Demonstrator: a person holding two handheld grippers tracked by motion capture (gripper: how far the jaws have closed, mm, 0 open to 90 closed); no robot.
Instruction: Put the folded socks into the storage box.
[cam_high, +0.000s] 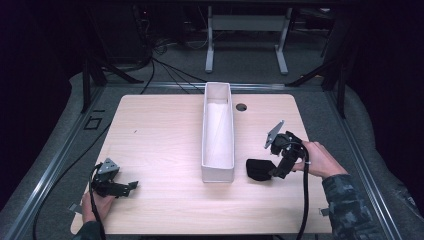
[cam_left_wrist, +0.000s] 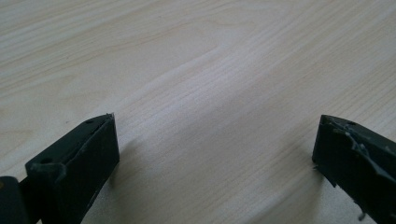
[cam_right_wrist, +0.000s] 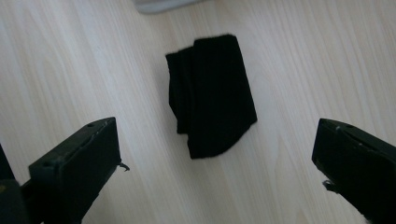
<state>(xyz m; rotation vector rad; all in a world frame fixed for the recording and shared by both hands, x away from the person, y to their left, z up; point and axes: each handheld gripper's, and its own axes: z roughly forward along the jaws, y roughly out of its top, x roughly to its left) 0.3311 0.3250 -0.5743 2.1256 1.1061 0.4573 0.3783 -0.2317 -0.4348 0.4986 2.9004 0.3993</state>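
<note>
- A folded black cloth (cam_high: 258, 169) lies flat on the wooden table (cam_high: 160, 135), just right of the near end of a long white box (cam_high: 218, 131); it looks like a sock or similar knit piece, though the exact kind is hard to tell.
- In the right gripper view the black cloth (cam_right_wrist: 210, 95) sits ahead of the jaws, between their lines, with bare wood on all sides of it and nothing touching it.
- The right gripper (cam_high: 276, 172) is held by the person's right hand (cam_high: 316, 159) just right of the cloth, tilted down toward it; its jaws stand wide apart and hold nothing.
- The white box is narrow and open-topped, running away from the person along the middle of the table; inside it looks empty, showing pale walls and floor.
- The left gripper (cam_high: 131, 186) rests low near the table's front left corner, gripped by the left hand (cam_high: 96, 202), well apart from box and cloth.
- In the left gripper view its jaws are spread wide over bare wood (cam_left_wrist: 210, 93), empty.
</note>
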